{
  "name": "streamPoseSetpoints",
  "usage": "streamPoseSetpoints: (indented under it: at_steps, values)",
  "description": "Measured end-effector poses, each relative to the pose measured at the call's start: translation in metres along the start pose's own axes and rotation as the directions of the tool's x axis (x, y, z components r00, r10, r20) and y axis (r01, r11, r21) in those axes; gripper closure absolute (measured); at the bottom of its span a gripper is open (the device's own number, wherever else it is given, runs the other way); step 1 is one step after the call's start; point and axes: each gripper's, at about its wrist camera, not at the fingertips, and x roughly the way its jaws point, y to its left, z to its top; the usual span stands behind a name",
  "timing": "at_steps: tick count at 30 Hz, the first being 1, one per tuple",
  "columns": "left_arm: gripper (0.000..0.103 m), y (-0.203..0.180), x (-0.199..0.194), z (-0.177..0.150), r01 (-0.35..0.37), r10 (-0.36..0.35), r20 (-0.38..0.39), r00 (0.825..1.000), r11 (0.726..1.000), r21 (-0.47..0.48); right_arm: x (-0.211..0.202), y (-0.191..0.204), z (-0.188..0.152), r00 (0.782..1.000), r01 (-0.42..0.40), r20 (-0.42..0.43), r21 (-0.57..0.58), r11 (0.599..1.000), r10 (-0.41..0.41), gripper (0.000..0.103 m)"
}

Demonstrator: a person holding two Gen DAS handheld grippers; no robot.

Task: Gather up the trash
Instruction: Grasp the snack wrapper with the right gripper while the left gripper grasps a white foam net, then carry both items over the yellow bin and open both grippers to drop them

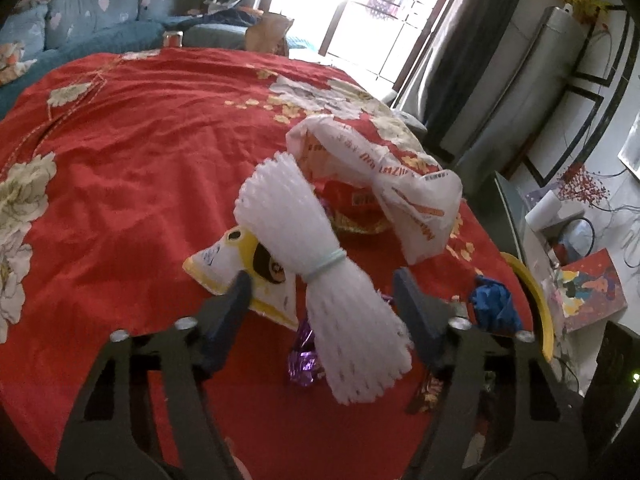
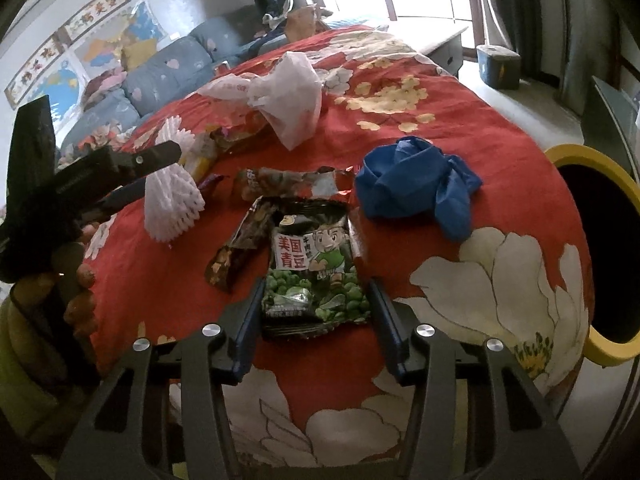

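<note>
Trash lies on a round table with a red flowered cloth. My left gripper is open, its fingers on either side of a white foam net tied with a pale band. Beside the net lie a yellow-and-white snack bag, a purple foil wrapper and a white plastic bag. My right gripper is open around a green-pea snack packet. The right wrist view also shows the foam net, a blue glove, brown wrappers and the left gripper.
A yellow-rimmed bin stands at the table's right edge; it also shows in the left wrist view. A blue sofa is behind the table. A window and curtains are beyond. Shelves with clutter stand at the right.
</note>
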Motion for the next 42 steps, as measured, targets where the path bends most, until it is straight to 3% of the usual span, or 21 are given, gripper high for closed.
streamPoseSetpoints:
  at_steps: [2, 3, 4, 7, 16, 27, 42]
  values:
    - [0.061, 0.003, -0.002, -0.002, 0.004, -0.004, -0.006, 1.000, 1.000, -0.002, 0.000, 0.000, 0.000, 1.000, -0.001, 0.001, 0.000, 1.000, 0.001, 0.058]
    - [0.071, 0.004, -0.003, -0.003, 0.010, -0.010, -0.009, 1.000, 1.000, 0.000, -0.002, 0.000, 0.000, 1.000, -0.005, 0.003, 0.002, 1.000, 0.005, 0.068]
    - [0.077, 0.004, -0.006, -0.004, 0.014, -0.014, -0.010, 1.000, 1.000, 0.005, -0.002, -0.001, 0.000, 1.000, -0.010, 0.004, 0.004, 1.000, 0.010, 0.070]
    - [0.084, 0.002, -0.012, -0.004, 0.027, -0.027, -0.001, 1.000, 0.999, 0.023, -0.005, -0.001, 0.000, 1.000, -0.018, 0.013, 0.007, 1.000, 0.018, 0.077]
    - [0.087, -0.013, -0.034, 0.001, 0.077, -0.081, 0.058, 0.995, 0.995, 0.070, -0.018, 0.004, 0.002, 0.998, -0.023, 0.066, -0.018, 1.000, 0.024, 0.090]
    - [0.087, -0.032, -0.049, 0.005, 0.111, -0.124, 0.107, 0.986, 0.987, 0.116, -0.041, 0.004, 0.012, 0.983, -0.014, 0.181, -0.034, 0.999, 0.020, 0.090]
    - [0.087, -0.075, -0.044, 0.005, 0.154, -0.178, 0.101, 0.979, 0.966, 0.208, -0.073, -0.025, 0.028, 0.949, 0.039, 0.313, 0.019, 0.999, -0.043, 0.090]
